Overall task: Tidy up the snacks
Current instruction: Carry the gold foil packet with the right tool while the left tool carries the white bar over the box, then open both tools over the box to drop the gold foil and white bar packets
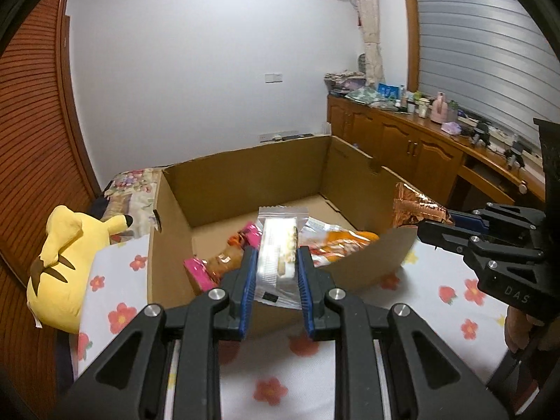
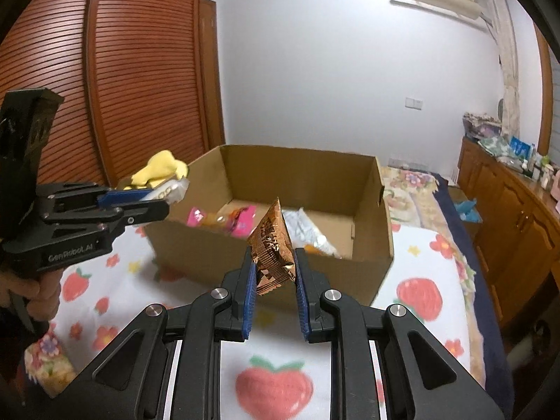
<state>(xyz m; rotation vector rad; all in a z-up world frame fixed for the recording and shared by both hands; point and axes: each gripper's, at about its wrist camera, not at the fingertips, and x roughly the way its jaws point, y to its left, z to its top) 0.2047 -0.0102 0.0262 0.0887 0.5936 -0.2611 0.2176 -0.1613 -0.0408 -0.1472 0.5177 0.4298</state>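
An open cardboard box (image 1: 252, 171) (image 2: 371, 262) stands on the bed just ahead of both grippers. Inside it lie a pink-ended snack pack (image 1: 217, 262) (image 2: 241, 222), an orange-and-white pack (image 1: 336, 245) and a white pack (image 2: 304, 225). My left gripper (image 1: 277, 259) (image 2: 164, 197) is shut on a clear-wrapped white bar (image 1: 278, 252), held above the box's near wall. My right gripper (image 2: 273, 262) (image 1: 428, 225) is shut on a shiny copper foil packet (image 2: 274, 245) (image 1: 414, 206), near the box's right front corner.
A yellow plush toy (image 1: 66, 262) (image 2: 159, 171) lies left of the box. The bed sheet (image 1: 437, 315) (image 2: 420, 297) has flower and strawberry prints. A wooden sideboard (image 1: 420, 147) (image 2: 507, 217) with clutter runs along the right. A slatted wardrobe (image 2: 122, 70) stands at left. A hand (image 2: 42, 294) grips the left handle.
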